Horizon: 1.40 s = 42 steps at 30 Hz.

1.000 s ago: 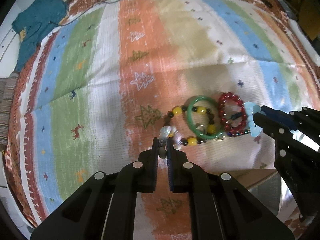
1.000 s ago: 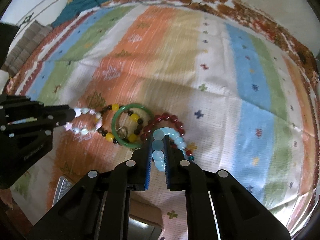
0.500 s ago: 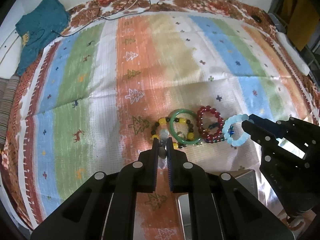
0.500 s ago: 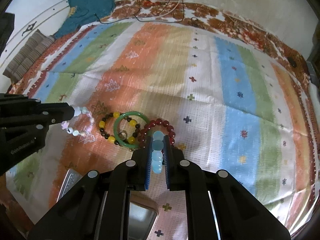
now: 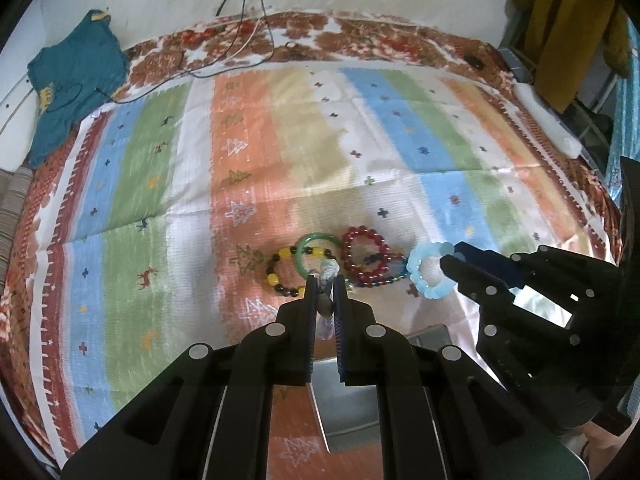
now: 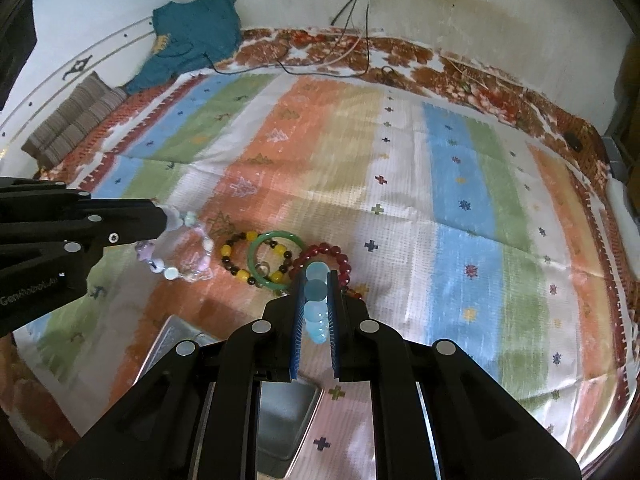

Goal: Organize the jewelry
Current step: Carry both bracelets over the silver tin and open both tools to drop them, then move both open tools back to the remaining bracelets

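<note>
Both grippers have lifted clear of the blanket [image 5: 280,152]: left gripper [image 5: 325,292] pinches the pale bracelet [image 6: 182,254], right gripper [image 6: 316,300] clamps the light-blue bracelet [image 5: 428,272].

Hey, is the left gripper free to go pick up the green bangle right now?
Probably not: the left gripper is shut on the pale bead bracelet; the green bangle lies uncovered on the blanket.

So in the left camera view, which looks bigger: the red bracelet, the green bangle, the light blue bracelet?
1. Red bracelet, largest.
2. Green bangle and light blue bracelet look about alike; the blue one is held up in the right tongs, nearer the camera, so unsure.
</note>
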Available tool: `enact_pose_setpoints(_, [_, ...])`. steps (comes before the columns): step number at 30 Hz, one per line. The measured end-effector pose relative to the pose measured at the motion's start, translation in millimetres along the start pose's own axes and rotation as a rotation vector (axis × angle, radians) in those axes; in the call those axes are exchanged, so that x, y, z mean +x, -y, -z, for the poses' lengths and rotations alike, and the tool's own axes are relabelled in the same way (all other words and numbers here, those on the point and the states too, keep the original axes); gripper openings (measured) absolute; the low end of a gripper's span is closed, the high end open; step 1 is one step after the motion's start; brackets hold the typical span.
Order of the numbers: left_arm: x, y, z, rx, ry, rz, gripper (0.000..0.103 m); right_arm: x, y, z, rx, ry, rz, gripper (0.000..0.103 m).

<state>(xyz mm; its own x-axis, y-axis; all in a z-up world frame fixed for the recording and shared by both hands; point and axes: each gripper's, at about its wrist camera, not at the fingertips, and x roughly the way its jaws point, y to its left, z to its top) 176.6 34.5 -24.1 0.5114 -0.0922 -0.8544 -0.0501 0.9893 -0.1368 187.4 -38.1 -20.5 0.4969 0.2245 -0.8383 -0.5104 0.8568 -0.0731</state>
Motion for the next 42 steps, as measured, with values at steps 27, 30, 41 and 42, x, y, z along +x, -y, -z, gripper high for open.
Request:
enact_pose_setpoints(27, [-50,29,63,0.053,0.087,0.050,0.008,-59,-19,51,-0.014,0.077,-0.067,0.012])
enact_pose_setpoints(30, [-44,26,65,0.026,0.059,0.021,0.009,-56,-17,54,0.000,0.053,-0.061,0.013])
enact_pose_setpoints(41, [-38,12,61,-0.014,0.053,-0.043,0.026,-44,8,53,0.071,0.010,0.027,0.035])
enact_pose_setpoints(42, [-36,11,60,-0.016,0.047,-0.049,0.026,-43,10,52,0.074,0.007,0.028,0.036])
